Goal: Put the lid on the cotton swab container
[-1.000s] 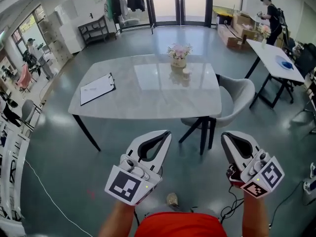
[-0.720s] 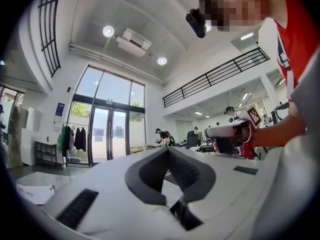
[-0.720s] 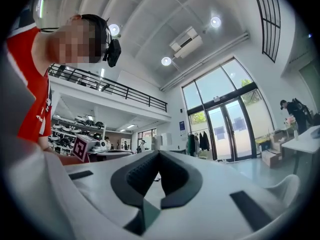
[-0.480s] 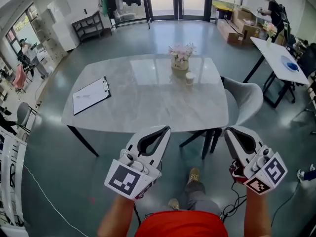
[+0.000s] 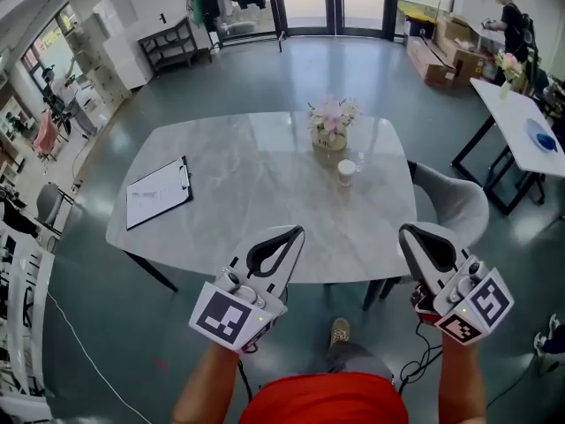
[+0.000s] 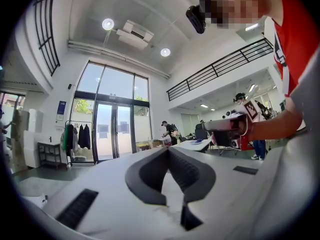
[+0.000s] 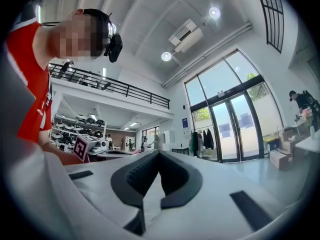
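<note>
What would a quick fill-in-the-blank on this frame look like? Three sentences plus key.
1. The left gripper and the right gripper both have their jaws ____, with nothing between them.
2. On the table, the clipboard lies toward the person's ____ side.
3. The small white container stands ____ the flower vase and the table's near edge.

Missing words: shut; left; between
</note>
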Tool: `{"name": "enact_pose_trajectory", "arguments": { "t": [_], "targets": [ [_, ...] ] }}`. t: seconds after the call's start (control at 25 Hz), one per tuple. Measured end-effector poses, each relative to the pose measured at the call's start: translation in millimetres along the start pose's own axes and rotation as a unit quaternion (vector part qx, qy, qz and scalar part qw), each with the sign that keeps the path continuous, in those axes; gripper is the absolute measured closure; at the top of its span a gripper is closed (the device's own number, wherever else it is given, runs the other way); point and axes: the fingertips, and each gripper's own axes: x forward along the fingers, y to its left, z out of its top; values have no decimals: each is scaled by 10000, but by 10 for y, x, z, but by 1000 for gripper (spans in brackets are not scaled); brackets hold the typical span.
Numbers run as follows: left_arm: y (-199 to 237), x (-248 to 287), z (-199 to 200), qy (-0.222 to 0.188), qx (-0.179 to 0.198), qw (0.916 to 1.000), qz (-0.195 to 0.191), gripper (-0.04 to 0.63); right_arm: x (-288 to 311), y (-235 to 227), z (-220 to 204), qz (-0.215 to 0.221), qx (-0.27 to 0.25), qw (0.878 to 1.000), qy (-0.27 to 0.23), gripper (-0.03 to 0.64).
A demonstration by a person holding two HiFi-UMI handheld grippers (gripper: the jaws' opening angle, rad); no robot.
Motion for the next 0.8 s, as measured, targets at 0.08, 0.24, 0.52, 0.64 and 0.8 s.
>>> {"name": "enact_pose_trajectory", "arguments": {
  "t": [0.08,0.24,0.52,0.64,0.8],
  "targets": [
    [127,190,-43,56,17,10000,74,582,131,-214,-47,88,29,10000,22,617],
    [371,579,-131,168,52,9997,194,581,395,-633,-138,244,107,9996,46,617],
    [702,1090,-257,383,143,9986,325,581,789,-1133,-227,379,163,9990,164,617],
    [835,1240,-379,515,164,9982,272,578,936,-1260,-330,352,193,9988,275,617],
    [986,1427,-576,599,175,9980,58,577,1073,-1415,-538,200,271,9985,426,617]
  ]
}}
